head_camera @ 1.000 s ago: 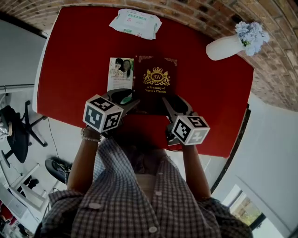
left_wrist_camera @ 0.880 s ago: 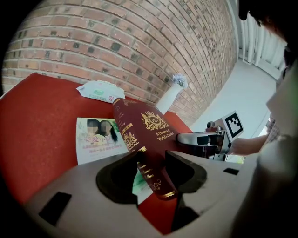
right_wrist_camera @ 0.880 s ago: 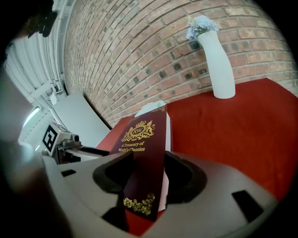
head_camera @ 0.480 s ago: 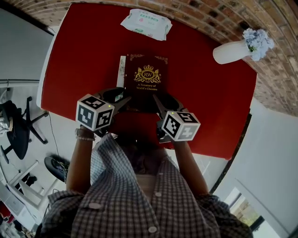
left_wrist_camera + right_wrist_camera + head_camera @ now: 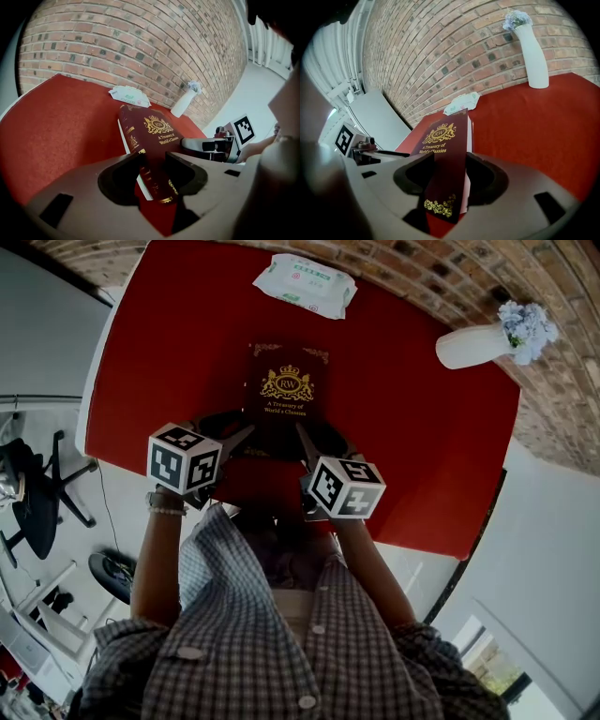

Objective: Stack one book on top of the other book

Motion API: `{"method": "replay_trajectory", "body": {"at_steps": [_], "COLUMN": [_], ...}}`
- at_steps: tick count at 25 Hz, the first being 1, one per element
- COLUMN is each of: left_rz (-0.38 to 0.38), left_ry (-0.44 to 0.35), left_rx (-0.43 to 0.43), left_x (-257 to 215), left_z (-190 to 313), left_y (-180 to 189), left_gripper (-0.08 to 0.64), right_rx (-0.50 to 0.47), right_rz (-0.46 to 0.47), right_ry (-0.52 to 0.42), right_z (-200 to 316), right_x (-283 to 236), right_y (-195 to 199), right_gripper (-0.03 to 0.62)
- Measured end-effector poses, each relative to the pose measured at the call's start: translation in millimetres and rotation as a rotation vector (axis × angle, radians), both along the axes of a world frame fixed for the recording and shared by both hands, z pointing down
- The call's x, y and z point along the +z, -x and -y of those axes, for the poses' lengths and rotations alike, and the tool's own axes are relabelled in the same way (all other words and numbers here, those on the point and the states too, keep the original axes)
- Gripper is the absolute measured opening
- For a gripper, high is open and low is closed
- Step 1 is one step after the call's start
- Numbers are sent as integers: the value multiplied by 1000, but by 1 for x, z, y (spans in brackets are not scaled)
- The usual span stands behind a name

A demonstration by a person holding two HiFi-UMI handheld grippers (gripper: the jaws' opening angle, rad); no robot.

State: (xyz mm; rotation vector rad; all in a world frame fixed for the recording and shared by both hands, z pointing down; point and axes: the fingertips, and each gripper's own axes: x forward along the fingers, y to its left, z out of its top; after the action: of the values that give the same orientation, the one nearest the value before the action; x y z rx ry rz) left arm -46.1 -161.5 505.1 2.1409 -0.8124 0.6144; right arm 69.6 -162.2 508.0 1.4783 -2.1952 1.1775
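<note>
Placement step: clamped on near corners of maroon book (image 5: pixel 286 390) with left gripper (image 5: pixel 242 435) (jaws just tightened further) and right gripper (image 5: pixel 309 439), over lower book (image 5: pixel 124 140) by front edge of table (image 5: pixel 169 352). Next, probably: settle flat, align edges, release both

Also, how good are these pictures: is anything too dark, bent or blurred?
Head view: dim, and the lens bends the table edges, yet the gold title on the book is readable. Left gripper view: the brick wall bulges, corners black. Right gripper view: the vase leans, corners black too.
</note>
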Motion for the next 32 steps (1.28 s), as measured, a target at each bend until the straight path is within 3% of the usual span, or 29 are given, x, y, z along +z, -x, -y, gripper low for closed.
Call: {"method": "replay_trajectory", "body": {"at_steps": [6,13,21,26,32], "left_rz": [-61,-55,-75,-115,-156], "left_ry": [3,-28,-105,-164,-193], "left_rx": [-44,-58,-115,-133,-111], "left_x": [1,-4,-25,-44,-62], "left_z": [3,0,4,5,-1], "left_y": [3,13,31,29,21], "left_gripper": [179,151,22,8,8], "right_rx": [11,28,45,-25,21], "right_rz": [-11,-52,-120,-83,-66], "right_ry": [-14,-17,-69,-86,-116], "right_z": [0,1,-1,-9,-16], "right_x": [-1,-2,-19,-30,-46], "right_y": [1,-12,-29,-21,-28], "right_gripper": [219,228,12,8,8]}}
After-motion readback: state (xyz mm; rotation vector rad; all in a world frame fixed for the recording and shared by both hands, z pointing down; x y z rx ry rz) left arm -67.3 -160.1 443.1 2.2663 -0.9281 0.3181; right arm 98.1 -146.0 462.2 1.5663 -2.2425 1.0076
